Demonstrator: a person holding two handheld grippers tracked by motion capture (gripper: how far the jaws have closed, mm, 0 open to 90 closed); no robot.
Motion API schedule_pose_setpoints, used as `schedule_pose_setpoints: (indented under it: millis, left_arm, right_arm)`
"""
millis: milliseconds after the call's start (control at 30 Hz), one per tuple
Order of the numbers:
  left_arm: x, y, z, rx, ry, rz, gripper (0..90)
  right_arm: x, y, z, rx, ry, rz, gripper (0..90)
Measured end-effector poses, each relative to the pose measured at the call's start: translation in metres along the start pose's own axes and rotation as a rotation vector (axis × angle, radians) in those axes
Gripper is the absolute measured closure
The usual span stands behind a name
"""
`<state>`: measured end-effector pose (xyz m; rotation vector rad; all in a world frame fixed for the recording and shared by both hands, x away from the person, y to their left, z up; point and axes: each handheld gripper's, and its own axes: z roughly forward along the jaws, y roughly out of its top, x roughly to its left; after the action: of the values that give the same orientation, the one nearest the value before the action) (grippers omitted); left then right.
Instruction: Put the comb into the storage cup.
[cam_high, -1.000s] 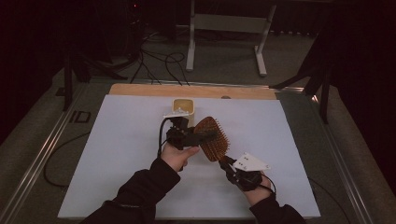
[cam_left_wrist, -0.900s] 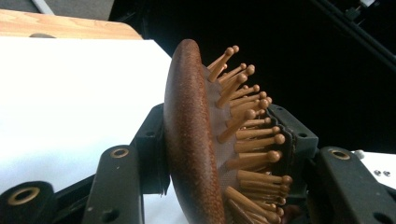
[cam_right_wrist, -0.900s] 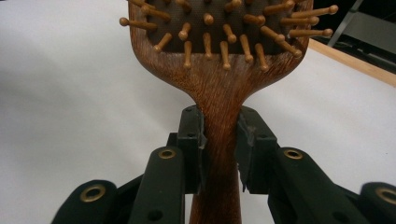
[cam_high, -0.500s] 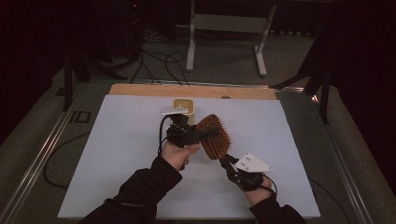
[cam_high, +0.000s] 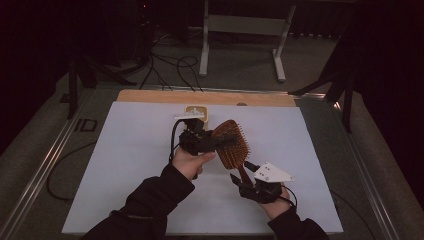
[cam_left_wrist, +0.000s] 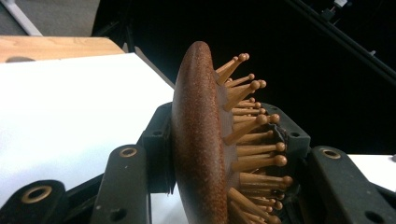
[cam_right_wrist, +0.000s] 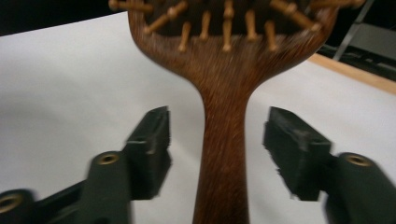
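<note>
Up close, our left gripper (cam_left_wrist: 224, 154) pinches the hairbrush (cam_left_wrist: 205, 140) head; our right gripper (cam_right_wrist: 215, 149) has just opened off its handle, unlike before.

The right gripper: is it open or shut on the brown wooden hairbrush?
Open. The right gripper has just been opening; its pads stand apart from the handle of the brown wooden hairbrush between them.

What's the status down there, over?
Left hand-held gripper clamped on hairbrush head. Right hand-held gripper just opened, handle between jaws, untouched. Small tan object behind, clear of it.
</note>
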<state>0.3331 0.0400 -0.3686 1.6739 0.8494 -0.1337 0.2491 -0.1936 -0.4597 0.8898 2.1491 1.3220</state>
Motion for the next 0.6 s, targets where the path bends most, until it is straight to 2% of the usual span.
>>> schedule_pose_setpoints:
  millis: [233,333,600]
  left_arm:
    - [0.000,0.007,-0.007,-0.018,0.015,0.015,53.1]
    - [0.001,0.009,-0.010,-0.022,0.019,0.023,53.1]
    - [0.005,0.017,-0.023,-0.041,0.038,0.031,53.1]
  right_arm:
    - [-0.002,-0.001,0.001,0.004,0.056,0.025,13.6]
    - [-0.004,-0.002,0.000,0.011,0.102,0.036,10.8]
    - [-0.008,-0.007,-0.004,0.009,0.126,0.013,9.7]
